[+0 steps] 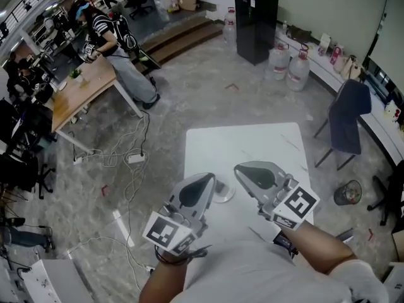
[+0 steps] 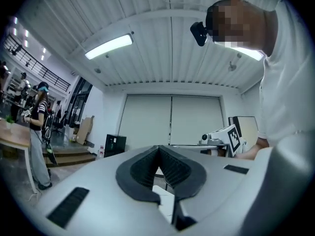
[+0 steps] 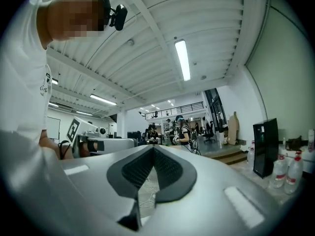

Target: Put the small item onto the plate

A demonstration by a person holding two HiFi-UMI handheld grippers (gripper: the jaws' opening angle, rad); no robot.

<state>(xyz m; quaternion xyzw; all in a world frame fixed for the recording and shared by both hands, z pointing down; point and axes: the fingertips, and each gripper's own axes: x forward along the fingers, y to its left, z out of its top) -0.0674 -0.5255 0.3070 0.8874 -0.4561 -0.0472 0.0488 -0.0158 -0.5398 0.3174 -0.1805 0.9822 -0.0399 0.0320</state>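
Note:
In the head view a white table [image 1: 252, 147] lies below me. A pale round plate [image 1: 223, 194] shows partly on it, between my two grippers. My left gripper [image 1: 209, 177] is held above the table's left side, jaws together with nothing between them. My right gripper [image 1: 239, 168] hovers just to its right, also shut and empty. Both gripper views look level across the room. The left gripper [image 2: 158, 147] sees the right gripper's marker cube [image 2: 231, 137]. The right gripper [image 3: 153, 147] sees the left one's cube [image 3: 74, 129]. No small item shows in any view.
A dark chair [image 1: 347, 122] stands at the table's right, with a bin [image 1: 348, 192] near it. Cables and a power strip [image 1: 134, 158] lie on the floor to the left. A wooden desk [image 1: 82, 90] with a person beside it stands at far left. A black cabinet [image 1: 255, 24] and water bottles [image 1: 289, 65] are farther off.

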